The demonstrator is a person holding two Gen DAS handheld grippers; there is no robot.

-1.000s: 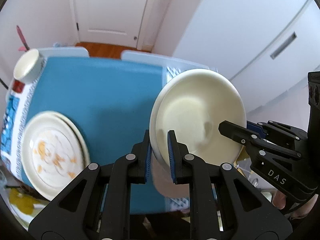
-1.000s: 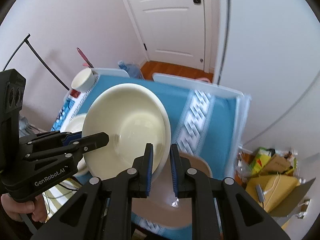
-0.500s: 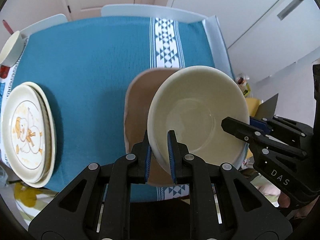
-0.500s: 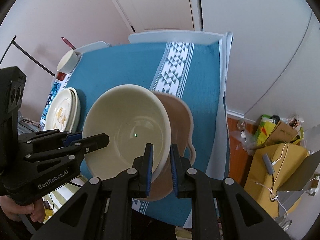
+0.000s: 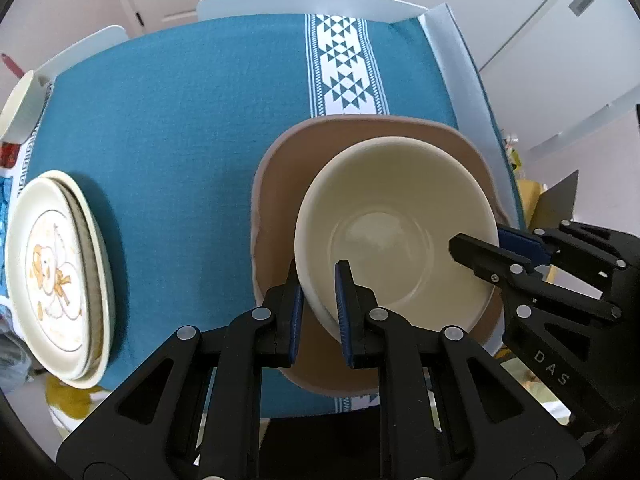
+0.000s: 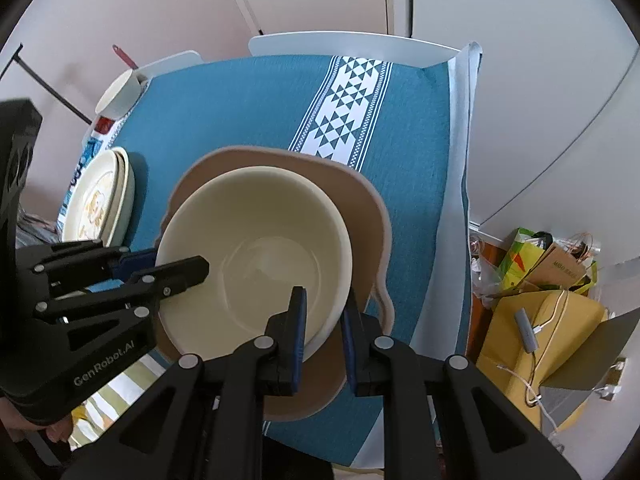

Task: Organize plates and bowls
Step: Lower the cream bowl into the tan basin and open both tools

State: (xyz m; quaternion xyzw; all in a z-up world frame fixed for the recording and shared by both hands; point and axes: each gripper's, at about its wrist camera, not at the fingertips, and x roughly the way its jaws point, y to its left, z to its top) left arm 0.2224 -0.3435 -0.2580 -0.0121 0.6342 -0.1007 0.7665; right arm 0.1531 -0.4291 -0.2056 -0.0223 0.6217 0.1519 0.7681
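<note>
We hold a cream bowl over a brown plate with a wavy rim, which lies on the right part of the teal tablecloth. From the pictures we cannot tell whether the bowl already rests on the plate or hangs just above it.

Our left gripper is clamped on the bowl's near-left rim, one blue-padded finger inside the wall and one outside. Our right gripper grips the opposite side of the rim the same way, its pads pressed to either face of the wall. Each wrist view shows the other gripper reaching in from the side with a black finger over the bowl's edge.

At the left edge of the table sits a stack of cream plates, the top one printed with an orange figure, well apart from the brown plate. A white cup stands at the far left corner. A white patterned band runs across the cloth beyond the brown plate. On the floor to the right sit a yellow box and cables.
</note>
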